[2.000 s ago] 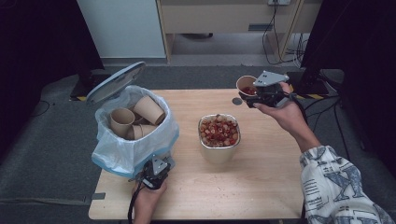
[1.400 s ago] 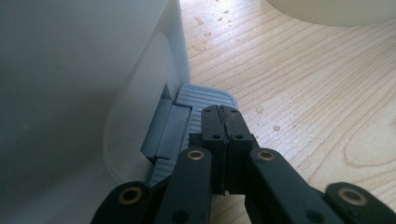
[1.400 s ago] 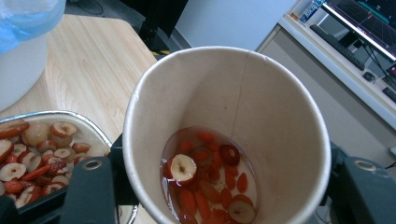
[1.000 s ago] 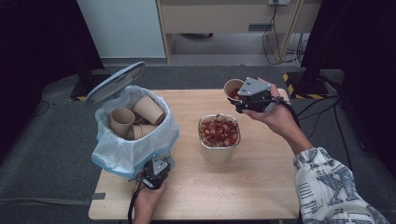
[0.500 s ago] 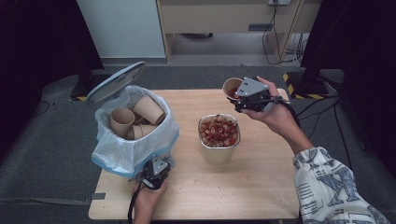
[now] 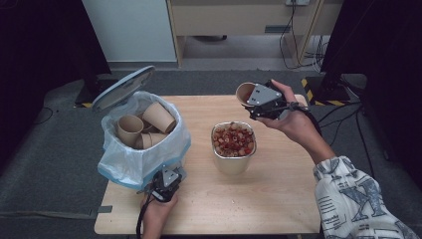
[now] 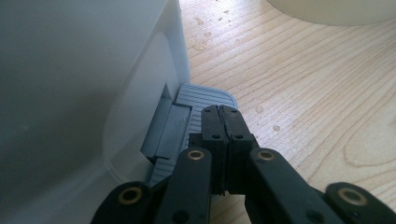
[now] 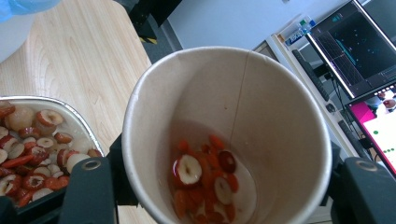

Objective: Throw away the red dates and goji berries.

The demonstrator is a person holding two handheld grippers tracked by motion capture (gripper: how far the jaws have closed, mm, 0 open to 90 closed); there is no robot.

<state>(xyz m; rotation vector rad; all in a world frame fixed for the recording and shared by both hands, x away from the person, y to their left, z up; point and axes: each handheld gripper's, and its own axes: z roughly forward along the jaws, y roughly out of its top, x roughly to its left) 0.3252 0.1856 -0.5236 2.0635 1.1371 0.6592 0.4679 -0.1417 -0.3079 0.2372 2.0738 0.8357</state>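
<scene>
My right gripper (image 6: 252,101) is shut on a brown paper cup (image 6: 245,92), held tilted in the air just behind the metal bowl (image 6: 233,164). In the right gripper view the cup (image 8: 224,93) holds a little liquid with red and orange fruit slices at its bottom. The bowl is full of similar red and white pieces (image 6: 233,139). My left gripper (image 6: 166,182) is shut with its tips (image 7: 223,112) resting on the grey foot pedal (image 7: 205,95) of the white bin (image 7: 70,93). The bin's lid (image 6: 123,88) stands open.
The bin is lined with a pale blue bag (image 6: 144,159) and has several used paper cups (image 6: 149,124) inside. Water drops (image 7: 275,127) dot the wooden table (image 6: 278,199). Dark curtains, cables and a monitor (image 8: 355,51) stand beyond the table's far right.
My right hand has carried the cup leftward from the table's back right corner to just behind the bowl, then kept almost still. The left gripper has stayed on the pedal.
</scene>
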